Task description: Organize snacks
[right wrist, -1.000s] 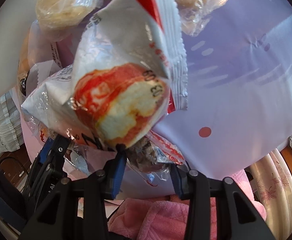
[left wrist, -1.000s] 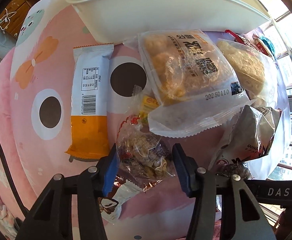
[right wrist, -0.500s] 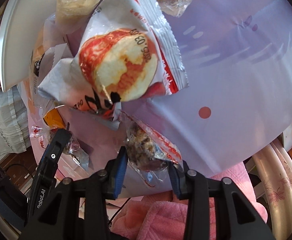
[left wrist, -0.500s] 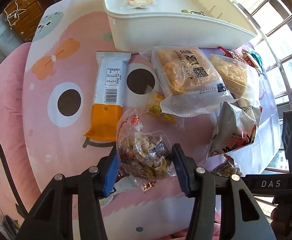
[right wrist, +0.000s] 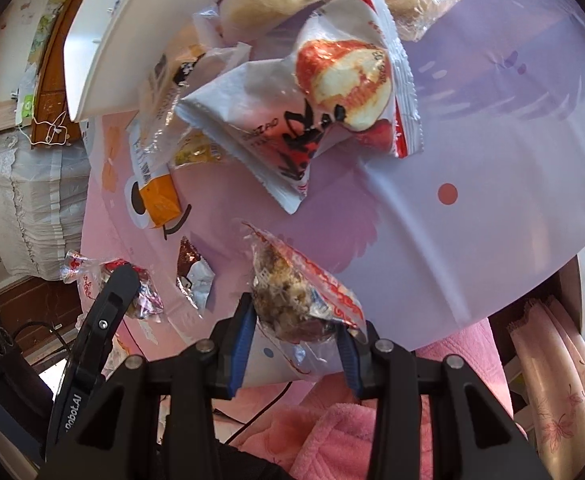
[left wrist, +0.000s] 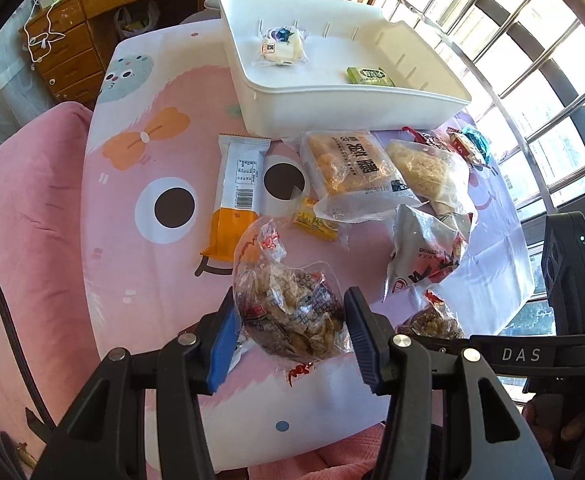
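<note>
white bin (left wrist: 344, 108) holds two snacks; most lie loose near it. left gripper (left wrist: 290, 334) pinches brittle pack (left wrist: 292, 312); right gripper (right wrist: 296, 330) pinches clear nut pack (right wrist: 292, 292).

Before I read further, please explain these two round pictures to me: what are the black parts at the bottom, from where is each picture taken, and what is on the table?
There is no robot. A person holds one black tool in each hand, and each has a camera looking forward along its two blue-padded fingers.

In the left view, the left tool is shut on a clear bag of brown snacks. In the right view, the right tool is shut on a similar small bag.

On the pink table cover lie more snacks: an orange and white bar, a pastry pack and a white and red bag. Behind them stands a white tray, already holding two small snacks.
</note>
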`<move>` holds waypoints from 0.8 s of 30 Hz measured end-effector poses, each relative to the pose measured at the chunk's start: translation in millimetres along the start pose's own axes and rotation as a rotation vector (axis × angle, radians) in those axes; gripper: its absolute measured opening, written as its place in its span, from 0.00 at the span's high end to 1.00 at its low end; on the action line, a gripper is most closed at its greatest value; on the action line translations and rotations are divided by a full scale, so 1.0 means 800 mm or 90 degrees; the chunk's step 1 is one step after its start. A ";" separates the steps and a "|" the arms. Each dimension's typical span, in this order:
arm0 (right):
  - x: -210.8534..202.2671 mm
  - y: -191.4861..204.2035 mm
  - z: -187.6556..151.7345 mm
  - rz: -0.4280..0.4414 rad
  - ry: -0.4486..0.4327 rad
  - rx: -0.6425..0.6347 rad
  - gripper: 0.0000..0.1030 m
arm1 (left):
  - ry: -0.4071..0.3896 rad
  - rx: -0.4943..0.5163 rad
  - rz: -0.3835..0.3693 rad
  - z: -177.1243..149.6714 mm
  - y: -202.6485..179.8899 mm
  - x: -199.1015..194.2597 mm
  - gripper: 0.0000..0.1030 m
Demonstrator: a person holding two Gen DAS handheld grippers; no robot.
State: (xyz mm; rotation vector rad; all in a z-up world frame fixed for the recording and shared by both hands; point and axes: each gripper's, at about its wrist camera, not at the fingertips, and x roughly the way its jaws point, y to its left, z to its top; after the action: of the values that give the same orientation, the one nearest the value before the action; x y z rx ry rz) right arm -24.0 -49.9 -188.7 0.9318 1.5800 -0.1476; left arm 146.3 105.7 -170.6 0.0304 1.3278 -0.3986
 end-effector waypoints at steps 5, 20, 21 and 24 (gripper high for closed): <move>-0.029 0.018 0.001 0.007 -0.048 -0.041 0.62 | -0.003 0.026 0.034 0.009 -0.011 -0.028 0.52; -0.129 0.056 0.079 0.027 -0.192 -0.076 0.62 | -0.066 0.056 0.043 0.091 -0.032 -0.094 0.51; -0.134 0.060 0.084 0.026 -0.201 -0.078 0.62 | -0.070 0.056 0.042 0.099 -0.033 -0.096 0.51; -0.147 0.067 0.104 0.025 -0.224 -0.082 0.62 | -0.086 0.058 0.043 0.121 -0.035 -0.102 0.51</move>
State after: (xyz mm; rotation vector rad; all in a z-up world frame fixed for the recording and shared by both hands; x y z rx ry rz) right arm 67.7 -117.9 -85.1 0.7873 1.2309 -0.1698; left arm 213.9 77.7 -63.1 0.1215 1.1712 -0.3961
